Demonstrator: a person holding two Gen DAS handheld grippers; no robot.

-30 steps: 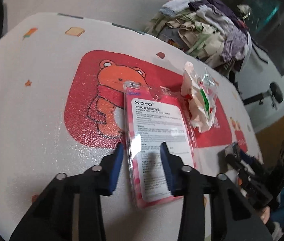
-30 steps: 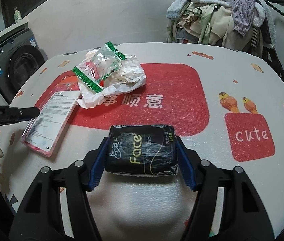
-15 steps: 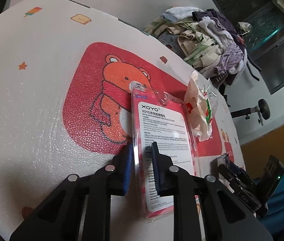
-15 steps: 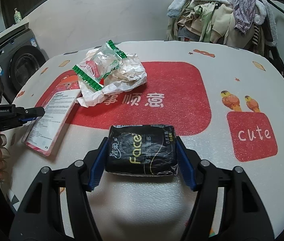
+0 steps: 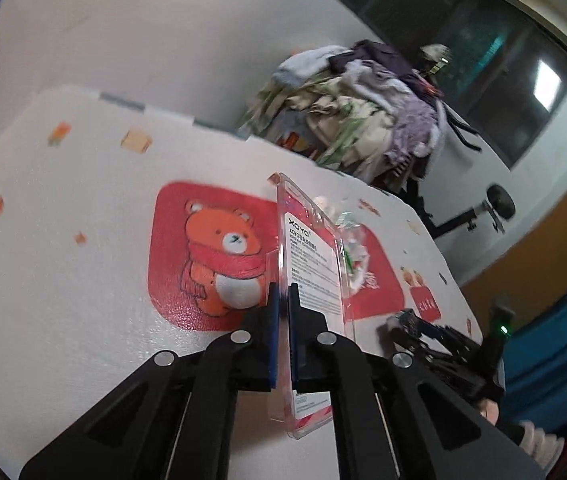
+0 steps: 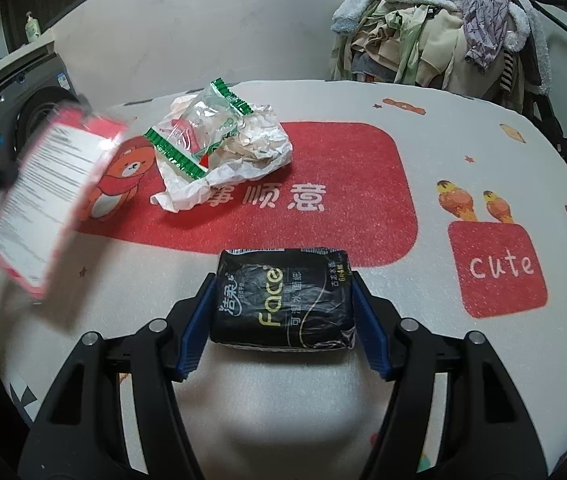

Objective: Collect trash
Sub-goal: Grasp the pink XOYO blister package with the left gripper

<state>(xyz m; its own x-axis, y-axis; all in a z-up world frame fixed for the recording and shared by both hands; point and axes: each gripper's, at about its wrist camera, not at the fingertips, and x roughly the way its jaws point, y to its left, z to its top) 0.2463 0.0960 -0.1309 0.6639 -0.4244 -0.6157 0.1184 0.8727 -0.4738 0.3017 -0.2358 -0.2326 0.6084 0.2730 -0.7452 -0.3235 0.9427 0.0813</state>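
Observation:
My left gripper (image 5: 282, 300) is shut on a flat pink and clear blister pack (image 5: 315, 264) with a white printed label, and holds it on edge above the table. The pack also shows, blurred and lifted, at the left of the right wrist view (image 6: 49, 196). My right gripper (image 6: 283, 312) is shut on a black tissue pack marked "Face" (image 6: 283, 300), which rests on the table. A crumpled white paper wrapper with a clear green-edged bag (image 6: 219, 148) lies on the red mat area behind it, partly hidden by the pack in the left wrist view (image 5: 353, 248).
The round table (image 6: 483, 152) has a white cover with a red bear print (image 5: 219, 252) and a red "cute" patch (image 6: 497, 268). A heap of clothes (image 6: 443, 24) stands behind the table. A washing machine (image 6: 15, 108) is at the far left.
My left gripper closed on the blister pack and lifted it off the table, tilting it upright. My right gripper has stayed on the black tissue pack.

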